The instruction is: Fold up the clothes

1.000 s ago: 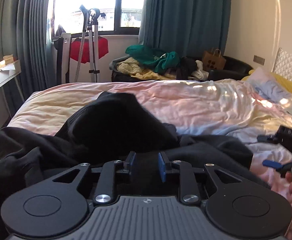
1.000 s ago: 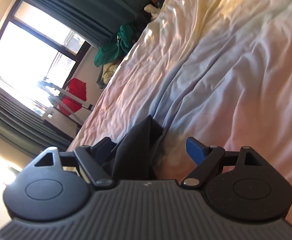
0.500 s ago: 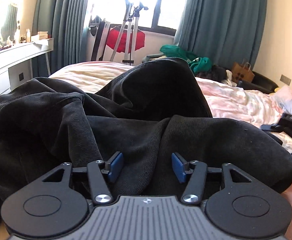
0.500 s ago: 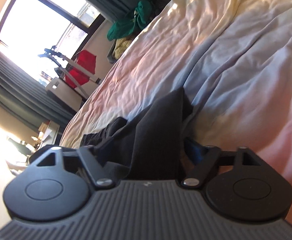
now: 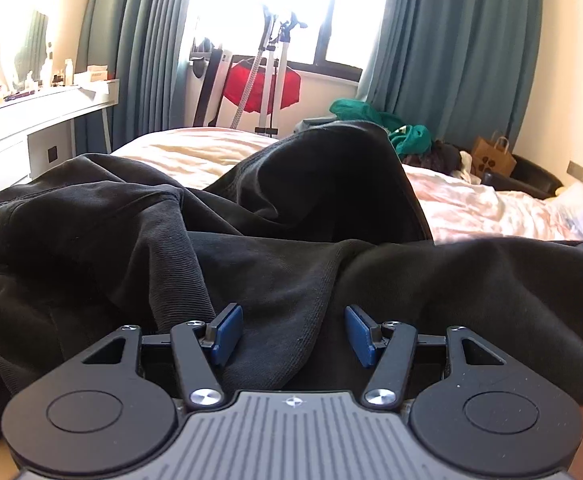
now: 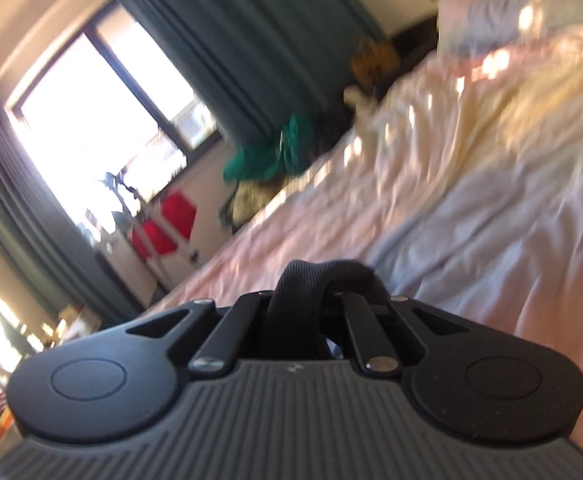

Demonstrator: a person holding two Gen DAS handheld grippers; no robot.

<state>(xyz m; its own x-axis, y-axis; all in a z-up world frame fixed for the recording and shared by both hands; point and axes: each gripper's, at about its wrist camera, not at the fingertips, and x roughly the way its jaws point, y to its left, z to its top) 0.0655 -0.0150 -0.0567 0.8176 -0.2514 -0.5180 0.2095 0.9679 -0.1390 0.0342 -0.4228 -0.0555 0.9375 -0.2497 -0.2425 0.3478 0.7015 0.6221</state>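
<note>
A black garment (image 5: pixel 275 240) lies heaped on the bed (image 5: pixel 471 208), soft, thick and ribbed, likely to sag and bunch. The left gripper (image 5: pixel 291 334) is spread apart over a fold; the right gripper (image 6: pixel 323 300) is clamped on an edge, and a seam or hem looks the firmest hold

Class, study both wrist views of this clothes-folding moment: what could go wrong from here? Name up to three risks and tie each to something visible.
1. The right gripper pinches only a narrow bunch of the black garment; a pull may slip it free.
2. The left gripper is open with cloth between its pads, holding nothing, so the heaped garment may sag or fold crookedly.
3. The right view is blurred; fast motion could drag the bedsheet.
</note>
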